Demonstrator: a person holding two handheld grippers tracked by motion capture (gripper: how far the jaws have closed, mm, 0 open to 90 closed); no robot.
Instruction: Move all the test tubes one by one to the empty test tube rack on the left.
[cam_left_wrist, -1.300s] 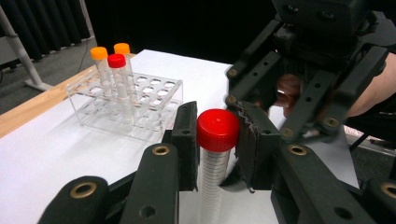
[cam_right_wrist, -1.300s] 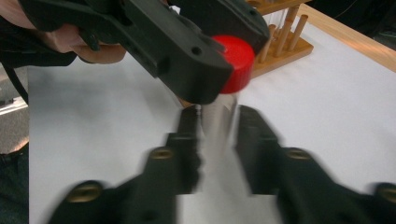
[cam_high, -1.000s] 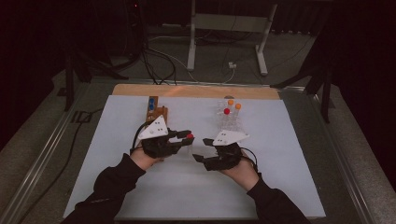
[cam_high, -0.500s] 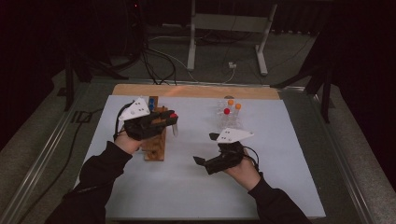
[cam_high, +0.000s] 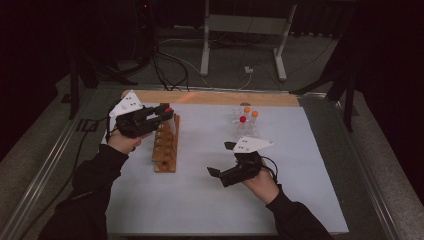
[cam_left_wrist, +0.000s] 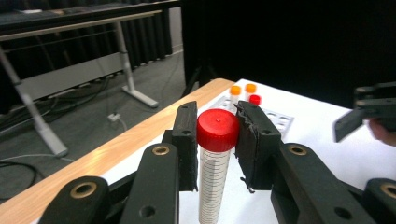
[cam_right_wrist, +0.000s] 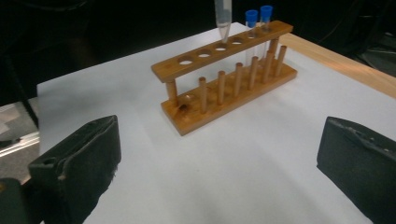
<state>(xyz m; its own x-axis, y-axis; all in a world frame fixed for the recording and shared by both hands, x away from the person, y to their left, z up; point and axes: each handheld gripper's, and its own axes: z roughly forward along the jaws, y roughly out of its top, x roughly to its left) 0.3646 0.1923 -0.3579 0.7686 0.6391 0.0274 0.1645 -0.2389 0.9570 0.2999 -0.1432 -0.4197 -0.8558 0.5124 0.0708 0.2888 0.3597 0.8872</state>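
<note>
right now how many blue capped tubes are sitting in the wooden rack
2. The first blue-capped tube and the second blue-capped tube stand side by side in the last two holes at the far end of the wooden rack; none seems hidden.

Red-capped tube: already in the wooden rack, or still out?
Out. The red-capped tube hangs upright in the left gripper, its tip above a hole of the wooden rack.

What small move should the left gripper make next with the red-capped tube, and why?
Probably lower it straight down. The left gripper clamps the red-capped tube upright, and its tip hangs just above an empty hole in the wooden rack.
</note>
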